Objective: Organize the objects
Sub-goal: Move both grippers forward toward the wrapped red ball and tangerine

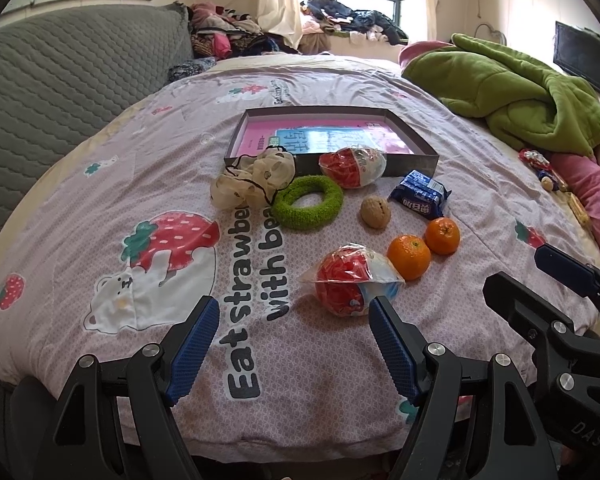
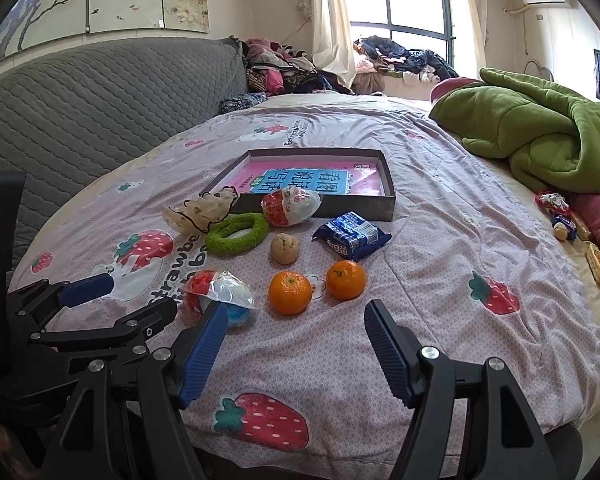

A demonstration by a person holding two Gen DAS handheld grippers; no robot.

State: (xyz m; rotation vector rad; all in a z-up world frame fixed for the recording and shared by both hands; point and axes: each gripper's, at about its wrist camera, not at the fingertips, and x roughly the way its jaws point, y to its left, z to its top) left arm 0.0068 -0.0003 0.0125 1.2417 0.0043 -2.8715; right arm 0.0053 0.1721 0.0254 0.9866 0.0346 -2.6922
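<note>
bed [image 1: 332,360], pink strawberry-print cover; items laid out mid-bed.

- box [image 1: 414,162]: shallow, grey walls, pink/blue book inside; farthest from cams.
- scrunchie [image 1: 252,178]: cream w/ dark trim, at box's near-left corner, touching green ring [image 1: 308,202].
- far pack [image 1: 354,166]: clear wrap, red/white contents, leaning on box's front wall, just right of ring.
- walnut [image 1: 375,211]: in front of far pack, apart from it.
- blue pack [image 1: 420,194]: snack wrapper, right of walnut, near box's right corner.
- 2 oranges: near one [image 1: 409,257], far one [image 1: 442,235]; side by side, touching or nearly, can't tell.
- near pack [image 1: 350,284]: same red/white type, just left of near orange, closest item to l. gripper.

l. gripper [image 1: 294,312]: jaws spread wide, nothing between pads; right pad tip close to near pack, contact unclear. angled down at bed.
r. gripper [image 2: 294,318]: jaws spread wide, empty; oranges just beyond the tips.

bkgd: green blanket [image 1: 512,92] far right, grey headboard [image 1: 72,80] left, clothes pile [image 1: 228,36] by window.
</note>
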